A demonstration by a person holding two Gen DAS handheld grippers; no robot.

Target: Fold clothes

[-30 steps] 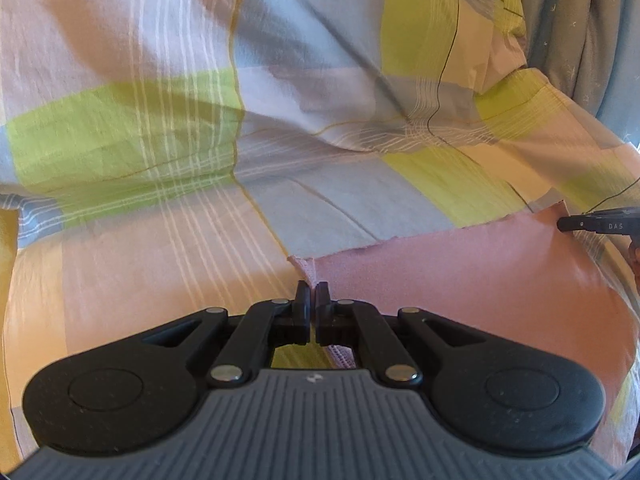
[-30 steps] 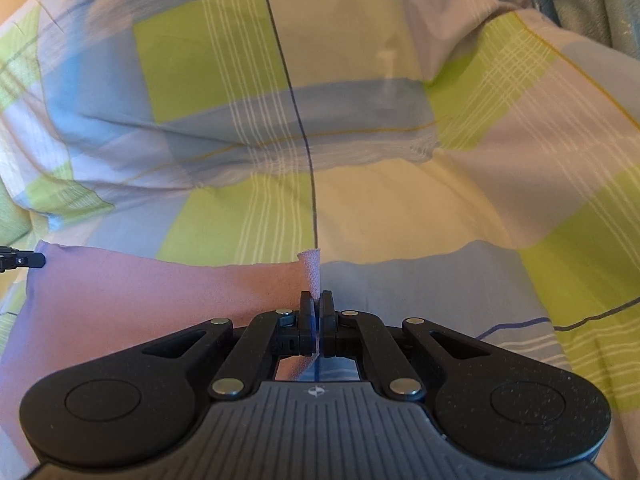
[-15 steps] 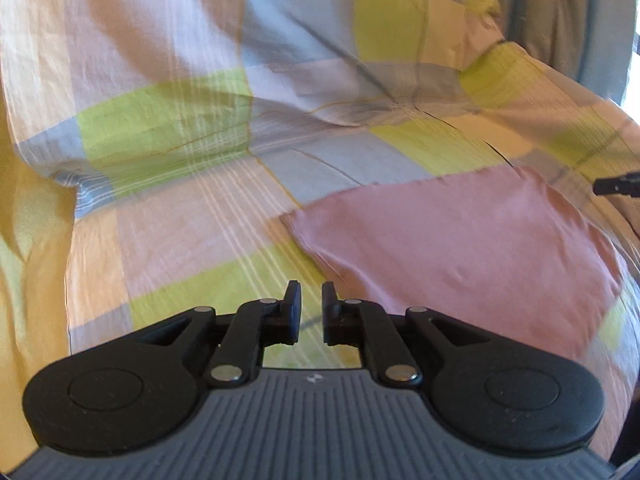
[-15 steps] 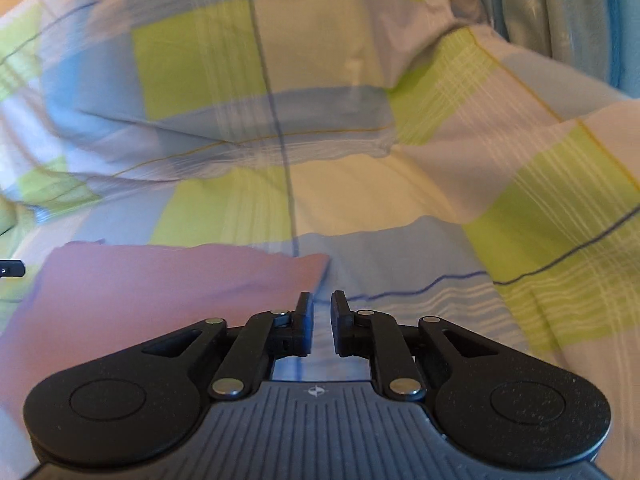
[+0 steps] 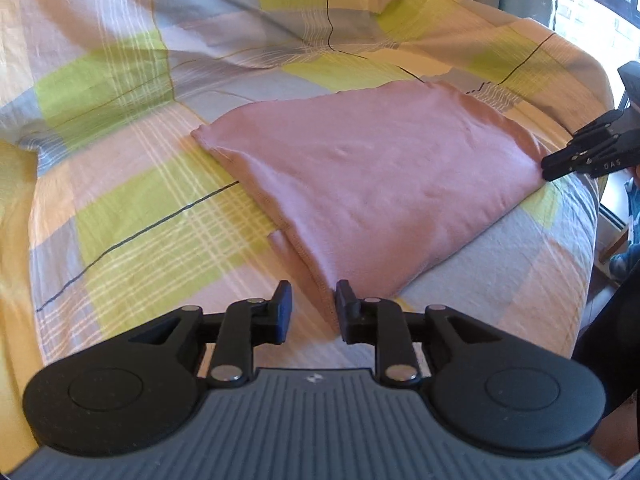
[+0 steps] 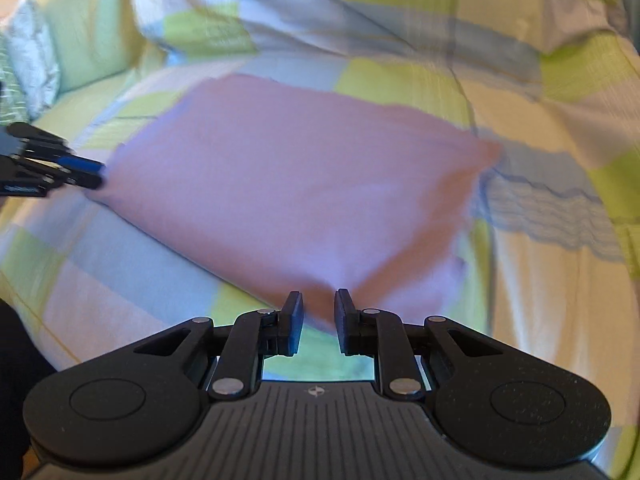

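Checked bedding (image 5: 132,208) in yellow, green and blue covers the bed, and a folded pink garment (image 5: 384,176) lies flat on it (hem stitching shows along one edge). Left gripper (image 5: 310,304) and right gripper (image 6: 319,308) each sit at a near corner, jaws parted, gripping nothing.

We see a pink garment (image 5: 372,184) lying flat and folded into a rough four-sided shape, filling the centre and right of the left wrist frame; a stitched hem runs along its lower-left edge.
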